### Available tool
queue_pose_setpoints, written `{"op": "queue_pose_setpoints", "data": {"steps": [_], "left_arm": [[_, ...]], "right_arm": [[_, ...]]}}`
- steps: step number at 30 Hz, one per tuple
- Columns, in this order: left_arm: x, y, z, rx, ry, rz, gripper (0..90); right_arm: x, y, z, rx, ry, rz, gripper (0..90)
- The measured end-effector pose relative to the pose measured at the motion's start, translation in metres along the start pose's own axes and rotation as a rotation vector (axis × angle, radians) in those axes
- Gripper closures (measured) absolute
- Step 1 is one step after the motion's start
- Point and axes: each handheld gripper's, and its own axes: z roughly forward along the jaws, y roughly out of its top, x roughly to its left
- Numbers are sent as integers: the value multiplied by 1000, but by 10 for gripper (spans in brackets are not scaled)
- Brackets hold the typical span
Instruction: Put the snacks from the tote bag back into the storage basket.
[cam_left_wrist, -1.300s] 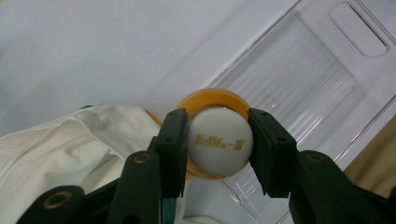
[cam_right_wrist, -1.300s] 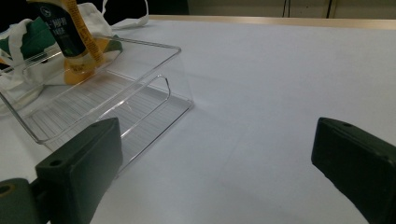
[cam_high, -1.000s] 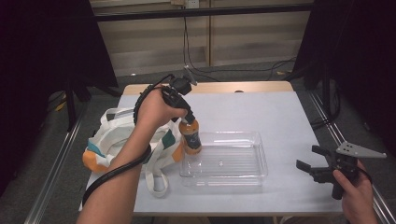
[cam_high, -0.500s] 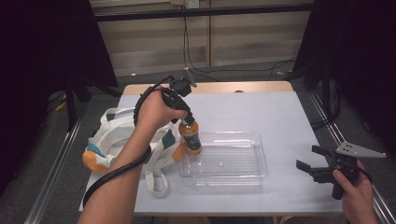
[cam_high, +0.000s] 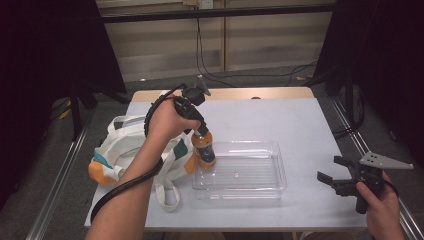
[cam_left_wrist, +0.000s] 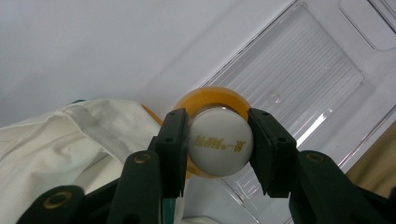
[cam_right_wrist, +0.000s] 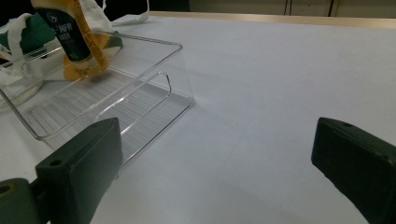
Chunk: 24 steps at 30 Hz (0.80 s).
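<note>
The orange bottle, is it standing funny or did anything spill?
Nothing has spilled. The orange bottle leans a little, but only because the left gripper holds it by its white cap over the corner of the clear tray. The cloth bag lies crumpled beside it. The tray looks dry.

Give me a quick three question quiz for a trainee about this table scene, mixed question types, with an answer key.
1. True or false: the left gripper is shut on the white cap of the orange bottle.
2. Multiple choice: the bottle's base is over A) the cloth bag, B) the clear tray, C) the bare table.
3. Fill in: the right gripper is ____ and holds nothing.

Key: 1 true. 2 B, at the tray's left end. 3 open.
</note>
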Motion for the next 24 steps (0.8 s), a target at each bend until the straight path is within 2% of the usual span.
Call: {"op": "queue_pose_setpoints", "data": {"steps": [9, 24], "left_arm": [[1, -2, 4, 3, -2, -10, 594], [3, -2, 7, 11, -4, -5, 593]], "right_arm": [[1, 0, 0, 3, 2, 0, 18], [1, 0, 1, 5, 7, -9, 18]]}}
